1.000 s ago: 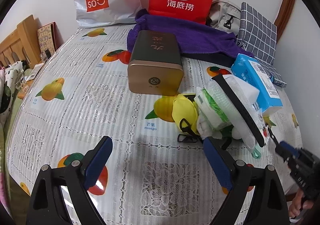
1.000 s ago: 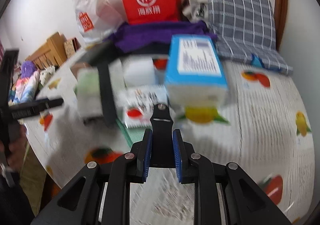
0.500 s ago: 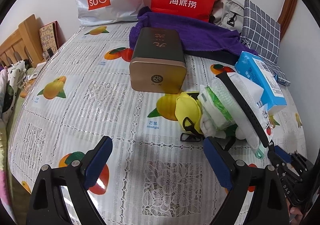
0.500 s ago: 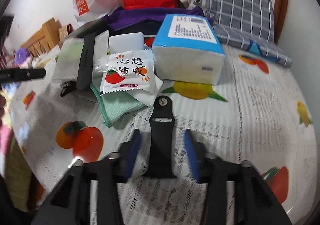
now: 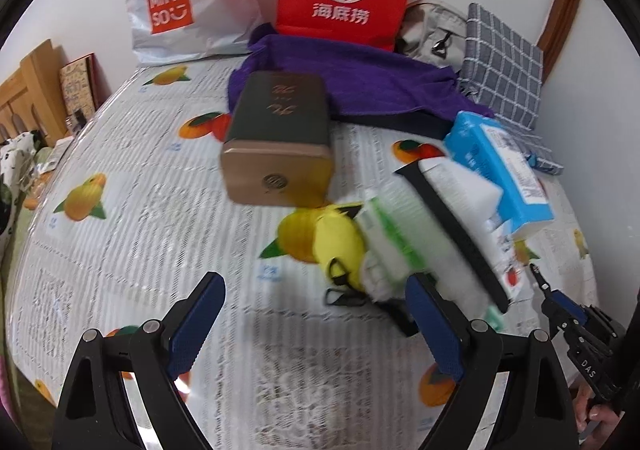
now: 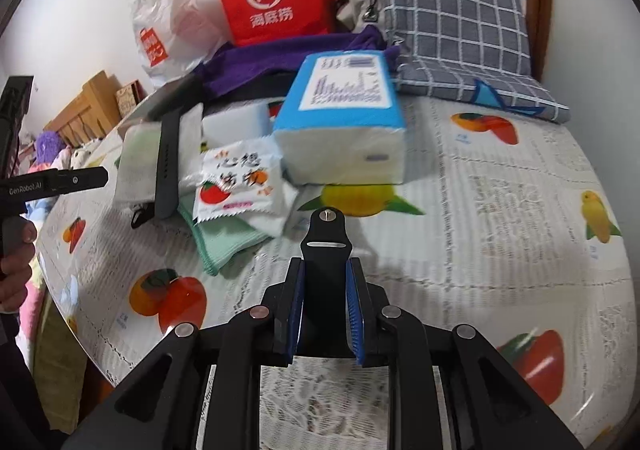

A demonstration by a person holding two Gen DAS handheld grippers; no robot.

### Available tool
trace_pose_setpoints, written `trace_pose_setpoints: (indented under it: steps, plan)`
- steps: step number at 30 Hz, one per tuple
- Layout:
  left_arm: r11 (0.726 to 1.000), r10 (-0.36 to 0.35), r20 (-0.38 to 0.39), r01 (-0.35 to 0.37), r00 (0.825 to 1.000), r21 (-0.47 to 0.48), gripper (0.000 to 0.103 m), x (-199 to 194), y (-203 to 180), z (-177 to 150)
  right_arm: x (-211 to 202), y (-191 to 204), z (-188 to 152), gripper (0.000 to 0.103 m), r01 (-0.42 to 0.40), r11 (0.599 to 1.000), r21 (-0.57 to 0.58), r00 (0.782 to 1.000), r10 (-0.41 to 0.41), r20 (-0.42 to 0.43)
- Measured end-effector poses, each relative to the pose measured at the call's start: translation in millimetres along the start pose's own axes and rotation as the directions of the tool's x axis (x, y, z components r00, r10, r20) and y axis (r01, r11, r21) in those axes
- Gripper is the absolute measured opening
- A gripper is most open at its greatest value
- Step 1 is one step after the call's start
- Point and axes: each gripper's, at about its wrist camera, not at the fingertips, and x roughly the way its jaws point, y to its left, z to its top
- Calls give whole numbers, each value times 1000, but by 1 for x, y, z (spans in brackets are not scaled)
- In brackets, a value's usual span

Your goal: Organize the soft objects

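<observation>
Right wrist view gives me the table first, under a fruit-print cover, with the clutter heaped toward ten and eleven o'clock and bare cloth out toward three. Biggest in the heap is the blue tissue pack at twelve: soft, light and squashy, so I judge it wants a broad hold across its short sides. Just left of it lie a white snack packet, which looks slick and crinkly, and a green cloth at about ten o'clock under that packet, limp and best pinched at a free corner. The smallest piece is the one I have: a black watch strap, rubbery and bendy by the look of it, light, with a metal stud at its tip. My right gripper has its pads pressed against both edges of the strap near its wider end, the tip sticking out ahead toward twelve, low over the cover. Its longer mate lies draped across the heap in the left wrist view, at about two o'clock. My left gripper hangs spread wide with nothing between the pads, level above the cover, aimed at a yellow plush toy that sits just ahead at one o'clock, touching the heap.
</observation>
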Motion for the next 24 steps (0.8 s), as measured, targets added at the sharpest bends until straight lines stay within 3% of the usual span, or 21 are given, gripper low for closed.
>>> trace_pose_setpoints:
  steps: [7,12,14,17,20,24]
  plan:
    - [998,-50,44,48,998,49,88,-2,-27,21,0,-14,2,21,17,999,42,1000,-17,-7]
    - [996,-38,15,36,999,80,69,19,-42,32,3,-20,2,21,25,998,56,1000,-24,-15]
    - [996,-36,7,35,999,84,45,25,-44,33,4,-22,2,21,31,998,60,999,-30,-19]
    - [995,-56,5,55,998,82,28,30,-43,33,5,-24,2,21,39,997,64,999,-37,-23]
    - [993,-68,22,65,997,97,18,24,-42,33,7,-27,4,21,44,996,73,999,-42,-25]
    - [990,-128,39,125,991,71,13,9,-33,38,6,-24,9,21,51,996,73,999,-50,-23]
